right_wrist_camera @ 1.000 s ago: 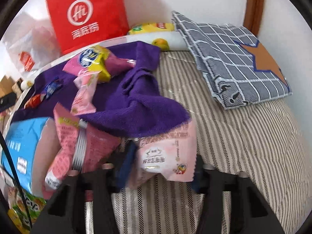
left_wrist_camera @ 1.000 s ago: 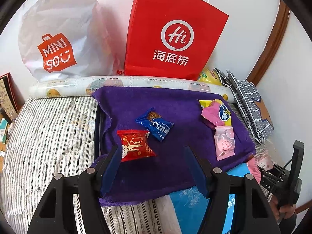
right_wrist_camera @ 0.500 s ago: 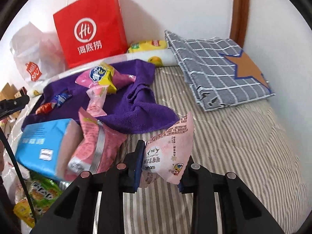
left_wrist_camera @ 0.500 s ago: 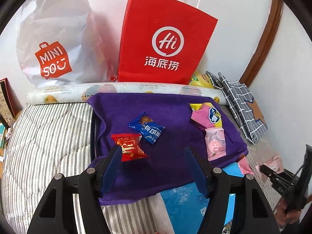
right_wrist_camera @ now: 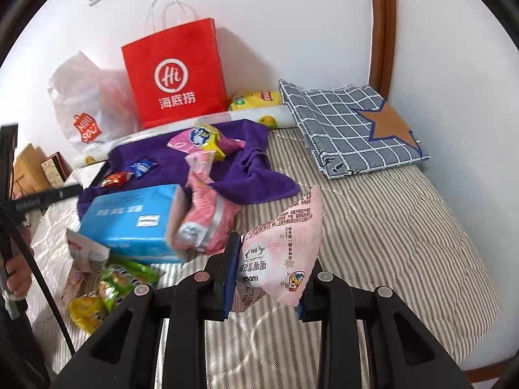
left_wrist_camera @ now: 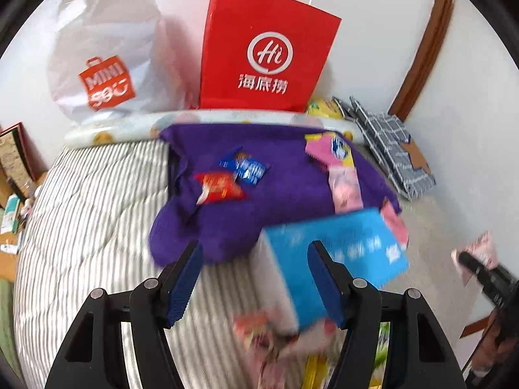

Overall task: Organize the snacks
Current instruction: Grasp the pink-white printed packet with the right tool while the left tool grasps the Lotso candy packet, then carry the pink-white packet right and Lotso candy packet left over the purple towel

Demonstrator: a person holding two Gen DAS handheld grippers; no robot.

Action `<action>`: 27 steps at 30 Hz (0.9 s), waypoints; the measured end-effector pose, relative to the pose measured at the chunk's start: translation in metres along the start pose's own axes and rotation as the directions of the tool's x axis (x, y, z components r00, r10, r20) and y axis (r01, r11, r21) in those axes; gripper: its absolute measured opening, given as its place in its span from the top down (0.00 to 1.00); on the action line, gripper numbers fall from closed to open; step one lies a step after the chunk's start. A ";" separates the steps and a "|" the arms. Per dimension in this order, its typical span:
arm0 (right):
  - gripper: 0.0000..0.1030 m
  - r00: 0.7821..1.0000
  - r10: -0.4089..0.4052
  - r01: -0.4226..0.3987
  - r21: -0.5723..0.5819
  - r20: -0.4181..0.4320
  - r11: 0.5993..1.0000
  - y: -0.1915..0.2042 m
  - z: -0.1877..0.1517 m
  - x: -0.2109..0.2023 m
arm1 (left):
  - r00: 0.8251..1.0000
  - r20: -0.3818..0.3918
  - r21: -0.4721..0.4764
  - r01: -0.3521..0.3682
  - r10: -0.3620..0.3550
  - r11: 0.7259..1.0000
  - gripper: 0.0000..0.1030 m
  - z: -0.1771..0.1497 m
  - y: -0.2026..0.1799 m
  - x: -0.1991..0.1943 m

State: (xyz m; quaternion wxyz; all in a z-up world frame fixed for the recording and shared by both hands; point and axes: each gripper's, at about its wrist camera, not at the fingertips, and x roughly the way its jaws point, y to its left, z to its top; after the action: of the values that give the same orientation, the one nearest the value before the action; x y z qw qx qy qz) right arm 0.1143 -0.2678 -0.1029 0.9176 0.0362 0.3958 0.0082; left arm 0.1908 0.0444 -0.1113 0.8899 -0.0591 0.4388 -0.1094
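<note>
Puffy pink snack pouch [right_wrist_camera: 282, 249] pinched, right gripper [right_wrist_camera: 264, 278] fingers

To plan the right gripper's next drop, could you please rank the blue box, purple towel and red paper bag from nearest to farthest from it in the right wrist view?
1. Blue box, just left of the right gripper.
2. Purple towel, beyond the box.
3. Red paper bag, against the back wall.

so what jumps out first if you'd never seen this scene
The red paper bag standing against the wall behind the purple towel grabs the eye first. Next comes the pink snack packet clamped in the right gripper, above the striped bedding.
</note>
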 end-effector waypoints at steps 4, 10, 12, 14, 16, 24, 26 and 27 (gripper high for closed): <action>0.72 1.000 0.015 -0.015 -0.009 0.006 1.000 0.009 -0.008 -0.008 | 0.999 -0.030 0.016 -0.027 0.028 1.000 0.38 -0.032 0.002 -0.011; 0.72 0.999 0.042 -0.042 -0.017 0.005 0.999 0.015 -0.020 -0.010 | 0.997 -0.065 0.024 -0.039 0.041 0.999 0.38 -0.066 -0.001 -0.011; 0.72 0.999 0.047 -0.047 -0.018 0.004 0.999 0.017 -0.025 -0.007 | 0.996 -0.077 0.033 -0.050 0.052 0.998 0.42 -0.073 -0.004 -0.005; 0.72 0.998 0.059 -0.059 -0.017 -0.004 0.998 0.018 -0.032 -0.001 | 0.994 -0.085 0.031 -0.060 0.063 0.998 0.50 -0.077 -0.005 0.003; 0.72 0.998 0.057 -0.058 -0.023 -0.019 0.998 0.020 -0.038 0.005 | 0.994 -0.092 0.012 -0.063 0.064 0.998 0.58 -0.079 -0.006 0.010; 0.72 0.999 0.027 -0.029 -0.076 -0.020 0.997 0.018 -0.041 0.016 | 0.982 -0.055 0.035 -0.181 0.183 0.983 0.80 -0.079 0.008 0.010; 0.72 0.999 0.037 -0.038 -0.072 -0.012 0.997 0.015 -0.039 0.020 | 0.980 -0.059 0.009 -0.191 0.192 0.981 0.80 -0.078 0.019 0.012; 0.72 0.999 0.041 -0.042 -0.067 -0.012 0.997 0.014 -0.038 0.024 | 0.981 -0.058 0.004 -0.186 0.186 0.982 0.80 -0.078 0.022 0.013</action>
State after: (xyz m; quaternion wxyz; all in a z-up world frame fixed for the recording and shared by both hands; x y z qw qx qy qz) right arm 0.1034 -0.2507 -0.1451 0.9158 0.0135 0.3994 0.0409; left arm 0.1399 0.0612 -0.1732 0.8830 -0.0154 0.4684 -0.0269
